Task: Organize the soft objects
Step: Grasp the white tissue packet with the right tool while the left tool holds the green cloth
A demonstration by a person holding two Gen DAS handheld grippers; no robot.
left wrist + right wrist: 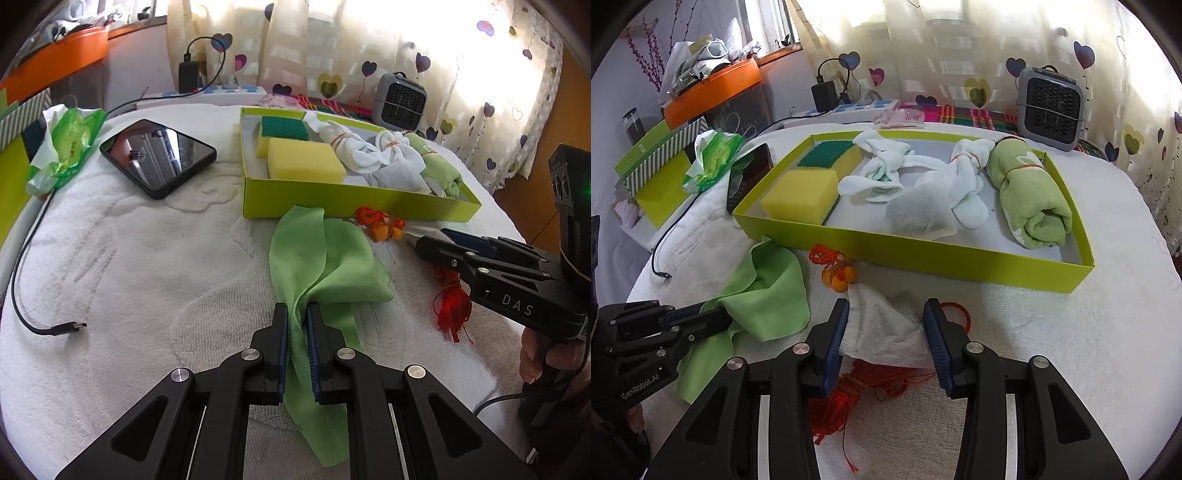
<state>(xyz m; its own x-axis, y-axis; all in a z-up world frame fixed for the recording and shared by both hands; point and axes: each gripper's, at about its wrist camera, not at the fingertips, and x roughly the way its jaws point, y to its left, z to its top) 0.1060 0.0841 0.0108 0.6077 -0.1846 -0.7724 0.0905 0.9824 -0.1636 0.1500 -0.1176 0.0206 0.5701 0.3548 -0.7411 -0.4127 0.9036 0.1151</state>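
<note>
My left gripper (297, 314) is shut on a light green cloth (325, 258) that lies crumpled on the white towel in front of the lime tray (332, 197). The cloth also shows in the right wrist view (768, 295). My right gripper (886, 314) is open, its fingers on either side of a white gauze cloth (886, 332) lying over a red tassel (834, 402). The tray (923, 254) holds two yellow sponges (801, 194), tied white socks (886, 173), a grey pouch (919, 214) and a rolled green towel (1030, 195).
An orange charm with cord (838, 275) lies by the tray's front wall. A black phone (159, 157), a green tissue pack (70, 144) and a loose cable (44, 325) lie at the left. A grey fan (1051, 107) stands behind the tray.
</note>
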